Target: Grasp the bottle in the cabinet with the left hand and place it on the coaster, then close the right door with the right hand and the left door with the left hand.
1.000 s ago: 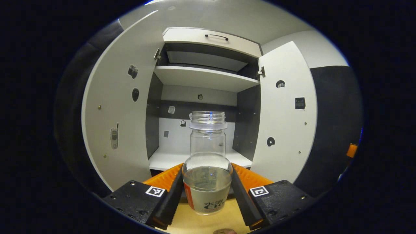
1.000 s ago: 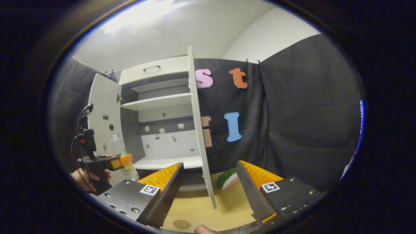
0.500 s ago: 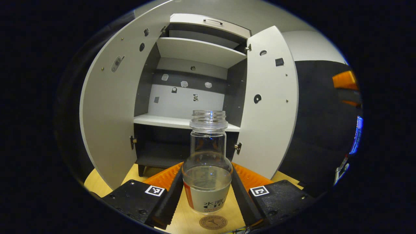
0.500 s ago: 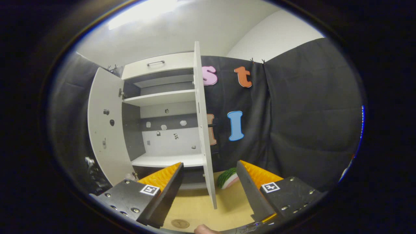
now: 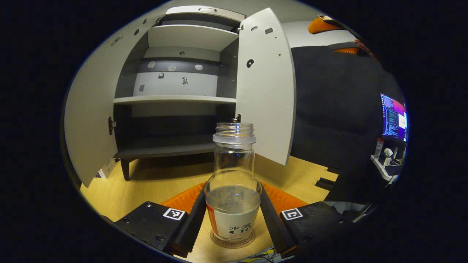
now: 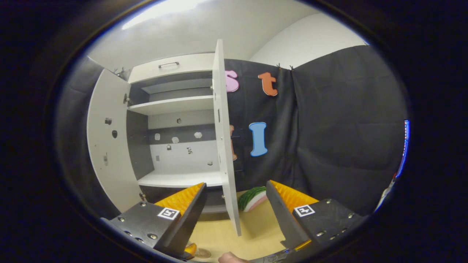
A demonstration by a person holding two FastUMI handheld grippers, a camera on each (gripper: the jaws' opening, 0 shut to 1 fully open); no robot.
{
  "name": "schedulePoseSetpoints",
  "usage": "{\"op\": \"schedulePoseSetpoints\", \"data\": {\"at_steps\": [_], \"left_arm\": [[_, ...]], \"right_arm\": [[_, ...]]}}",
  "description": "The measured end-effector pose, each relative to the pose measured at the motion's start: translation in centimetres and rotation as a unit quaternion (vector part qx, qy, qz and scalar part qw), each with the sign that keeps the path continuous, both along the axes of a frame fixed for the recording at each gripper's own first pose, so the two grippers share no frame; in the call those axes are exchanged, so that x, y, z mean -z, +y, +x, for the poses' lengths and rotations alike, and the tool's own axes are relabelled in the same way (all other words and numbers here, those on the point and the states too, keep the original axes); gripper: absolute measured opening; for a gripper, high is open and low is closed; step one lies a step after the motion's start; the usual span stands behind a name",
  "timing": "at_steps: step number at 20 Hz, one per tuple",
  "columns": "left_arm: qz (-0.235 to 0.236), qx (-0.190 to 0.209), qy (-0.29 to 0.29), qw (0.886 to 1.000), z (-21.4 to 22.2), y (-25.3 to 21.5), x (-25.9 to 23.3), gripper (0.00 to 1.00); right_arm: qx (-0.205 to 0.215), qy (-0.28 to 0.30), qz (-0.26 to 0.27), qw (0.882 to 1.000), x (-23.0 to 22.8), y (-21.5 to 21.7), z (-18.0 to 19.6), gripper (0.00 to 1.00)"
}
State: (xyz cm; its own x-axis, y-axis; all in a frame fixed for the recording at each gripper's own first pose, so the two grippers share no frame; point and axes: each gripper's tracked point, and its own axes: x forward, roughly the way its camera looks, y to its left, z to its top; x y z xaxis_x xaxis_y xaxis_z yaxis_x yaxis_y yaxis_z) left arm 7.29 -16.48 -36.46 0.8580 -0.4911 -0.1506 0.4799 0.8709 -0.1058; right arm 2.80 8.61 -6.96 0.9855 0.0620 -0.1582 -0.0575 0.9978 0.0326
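Note:
A clear open-topped bottle (image 5: 234,171) with a white label and some water stands upright between my left gripper's fingers. My left gripper (image 5: 233,197) is shut on its lower body. The bottle's base sits on the round brown coaster (image 5: 243,242) on the wooden table. Behind it the white cabinet (image 5: 175,99) stands with its left door (image 5: 91,120) and right door (image 5: 267,87) swung wide. In the right gripper view my right gripper (image 6: 236,186) is open and holds nothing. It is just in front of the right door's edge (image 6: 223,146), with the left door (image 6: 104,146) farther left.
A toy watermelon slice (image 6: 251,198) lies on the table behind the right door. The coaster's rim (image 6: 203,252) peeks out at the bottom of the right gripper view. A lit screen (image 5: 394,117) and desk clutter sit far right. The cabinet shelves are bare.
My left gripper has carried the bottle out of the cabinet, pulled back and lowered it onto the coaster. My right gripper has shifted only slightly and stayed open.

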Motion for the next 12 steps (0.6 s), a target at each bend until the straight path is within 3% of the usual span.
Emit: {"op": "schedulePoseSetpoints", "data": {"at_steps": [1, 2, 9, 12], "left_arm": [[0.005, 0.008, 0.003, 1.000, 0.1, -0.5, 0.9, 0.81], [0.011, 0.012, 0.002, 1.000, 0.2, -0.7, 1.6, 0.81], [0.005, 0.043, 0.007, 0.999, -0.8, -0.9, 3.9, 0.82], [0.043, 0.045, 0.024, 0.998, -0.8, -0.6, 5.6, 0.83]], "right_arm": [[0.007, 0.005, 0.000, 1.000, 0.1, -0.3, 0.3, 0.93], [0.010, 0.010, 0.000, 1.000, 0.5, -0.5, 0.6, 0.98], [0.025, 0.034, 0.007, 0.999, 1.8, -1.0, 1.0, 0.98], [0.017, 0.047, 0.007, 0.999, 2.5, -0.7, 0.8, 0.94]]}}
